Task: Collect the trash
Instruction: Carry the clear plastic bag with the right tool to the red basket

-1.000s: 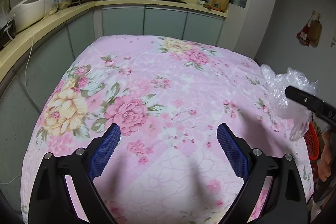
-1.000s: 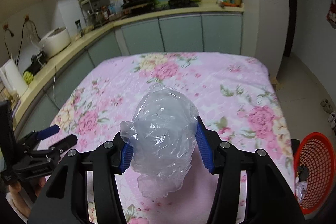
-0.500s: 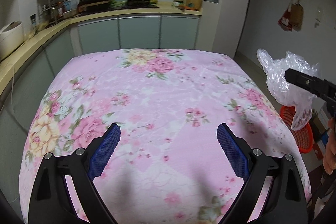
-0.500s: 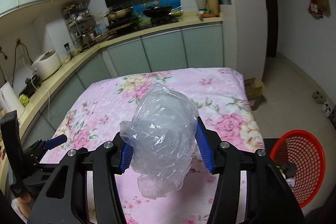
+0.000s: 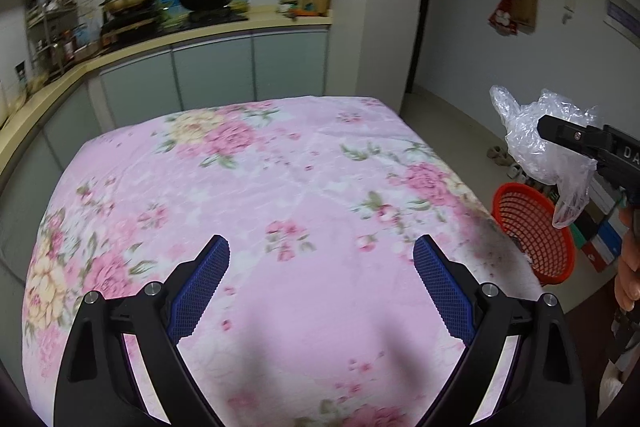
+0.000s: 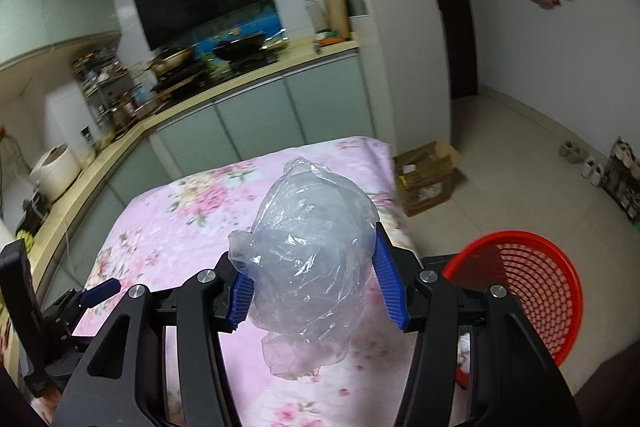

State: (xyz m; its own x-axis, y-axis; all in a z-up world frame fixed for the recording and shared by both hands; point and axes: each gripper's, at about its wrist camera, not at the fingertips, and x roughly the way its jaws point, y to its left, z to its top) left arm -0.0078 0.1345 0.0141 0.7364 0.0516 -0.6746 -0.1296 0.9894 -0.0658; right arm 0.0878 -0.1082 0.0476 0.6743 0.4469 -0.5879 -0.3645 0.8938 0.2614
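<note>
My right gripper point(image 6: 312, 279) is shut on a crumpled clear plastic bag point(image 6: 312, 251) and holds it in the air above the right edge of the table. The bag also shows in the left wrist view point(image 5: 540, 143), held by the right gripper point(image 5: 576, 139) above a red mesh basket point(image 5: 532, 231). The basket stands on the floor at the table's right side, low right in the right wrist view point(image 6: 528, 287). My left gripper point(image 5: 320, 259) is open and empty over the table with the pink floral cloth point(image 5: 248, 187).
A kitchen counter point(image 5: 168, 39) with cabinets, pans and a rack runs along the far and left sides. A cardboard box point(image 6: 428, 179) sits on the floor past the table. Shoes point(image 6: 580, 159) and stacked items line the right wall.
Both grippers have swung to the right. The right gripper carried the bag toward the table's right edge, and the red basket has come closer and larger in both views.
</note>
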